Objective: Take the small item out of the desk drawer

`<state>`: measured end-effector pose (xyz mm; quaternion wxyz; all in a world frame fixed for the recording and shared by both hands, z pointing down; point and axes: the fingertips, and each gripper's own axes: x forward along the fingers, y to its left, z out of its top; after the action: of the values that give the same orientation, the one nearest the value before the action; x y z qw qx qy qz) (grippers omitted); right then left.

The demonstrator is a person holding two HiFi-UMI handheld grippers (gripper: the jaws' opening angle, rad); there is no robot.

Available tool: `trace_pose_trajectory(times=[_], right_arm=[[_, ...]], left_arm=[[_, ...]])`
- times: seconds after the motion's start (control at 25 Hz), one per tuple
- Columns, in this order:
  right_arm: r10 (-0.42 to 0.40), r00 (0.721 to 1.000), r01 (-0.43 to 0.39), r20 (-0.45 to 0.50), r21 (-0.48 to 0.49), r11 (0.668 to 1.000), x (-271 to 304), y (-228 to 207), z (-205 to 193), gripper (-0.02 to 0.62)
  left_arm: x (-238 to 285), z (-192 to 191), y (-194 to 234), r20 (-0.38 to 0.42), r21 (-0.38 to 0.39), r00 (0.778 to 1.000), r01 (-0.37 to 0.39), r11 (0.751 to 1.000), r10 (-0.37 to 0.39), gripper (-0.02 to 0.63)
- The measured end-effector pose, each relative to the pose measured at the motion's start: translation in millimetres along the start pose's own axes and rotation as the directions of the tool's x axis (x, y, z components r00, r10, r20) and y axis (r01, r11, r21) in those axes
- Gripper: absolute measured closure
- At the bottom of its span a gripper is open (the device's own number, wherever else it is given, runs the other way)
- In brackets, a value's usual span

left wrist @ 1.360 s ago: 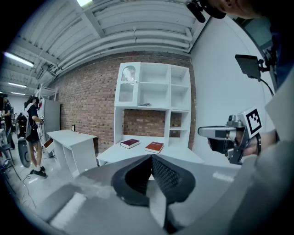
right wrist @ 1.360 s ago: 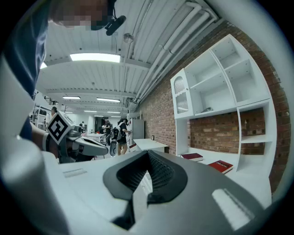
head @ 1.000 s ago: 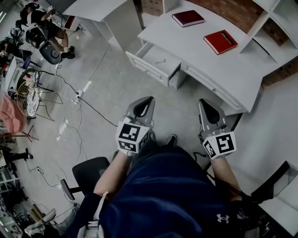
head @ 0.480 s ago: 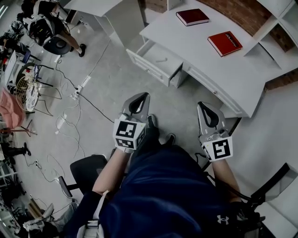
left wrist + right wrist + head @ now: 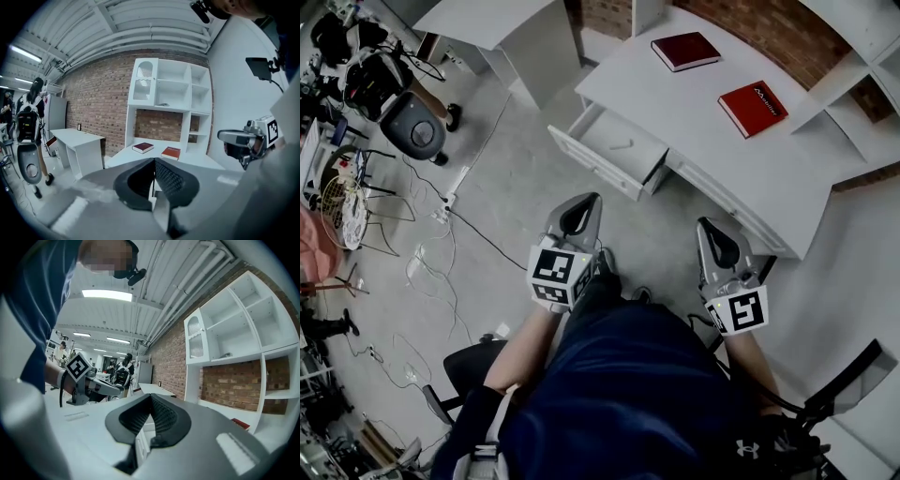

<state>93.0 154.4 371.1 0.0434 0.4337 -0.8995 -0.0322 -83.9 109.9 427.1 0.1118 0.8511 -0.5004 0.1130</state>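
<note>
Left gripper (image 5: 592,199) and right gripper (image 5: 705,225), both closed, empty; open white desk drawer (image 5: 592,161) ahead. Risk: jaws unopened on arrival shove its small pale item (image 5: 622,145) aside.

We see a grey concrete floor (image 5: 525,178) with loose cables (image 5: 422,267) trailing over it on the left. A red brick wall (image 5: 93,98) runs along the back, and a plain white wall (image 5: 234,79) is to its right. A white shelf unit (image 5: 168,93) stands against the brick, along the back edge of the white bench (image 5: 722,150). A second white table (image 5: 487,19) sits off the bench's left end. There's a black office chair (image 5: 417,122) near the cables. The ceiling (image 5: 140,23) is ribbed and white, and the strip lights (image 5: 107,295) are on.
</note>
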Motion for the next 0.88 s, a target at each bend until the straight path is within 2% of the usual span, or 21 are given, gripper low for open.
trace_pose_trajectory(times=[0.32, 0.48, 0.68, 0.88], right_arm=[[-0.087, 0.995, 0.086, -0.058, -0.010, 0.996, 54.7, -18.1, -3.0, 0.592], [-0.101, 0.990, 0.099, -0.101, -0.019, 0.995, 78.5, -19.7, -10.1, 0.594], [-0.145, 0.979, 0.141, -0.142, -0.034, 0.989, 95.6, -30.5, -15.9, 0.594], [-0.150, 0.974, 0.154, -0.173, 0.010, 0.988, 109.2, -58.8, -30.7, 0.592]], left_arm=[[49.1, 8.2, 48.3, -0.029, 0.033, 0.995, 0.091, 0.995, -0.090, 0.603], [71.8, 3.8, 75.5, -0.053, 0.089, 0.993, 0.114, 0.989, -0.110, 0.603], [105.5, -8.7, 102.6, -0.120, 0.144, 0.983, 0.154, 0.977, -0.137, 0.603], [156.4, -22.5, 109.5, -0.208, 0.202, 0.964, 0.210, 0.957, -0.167, 0.603]])
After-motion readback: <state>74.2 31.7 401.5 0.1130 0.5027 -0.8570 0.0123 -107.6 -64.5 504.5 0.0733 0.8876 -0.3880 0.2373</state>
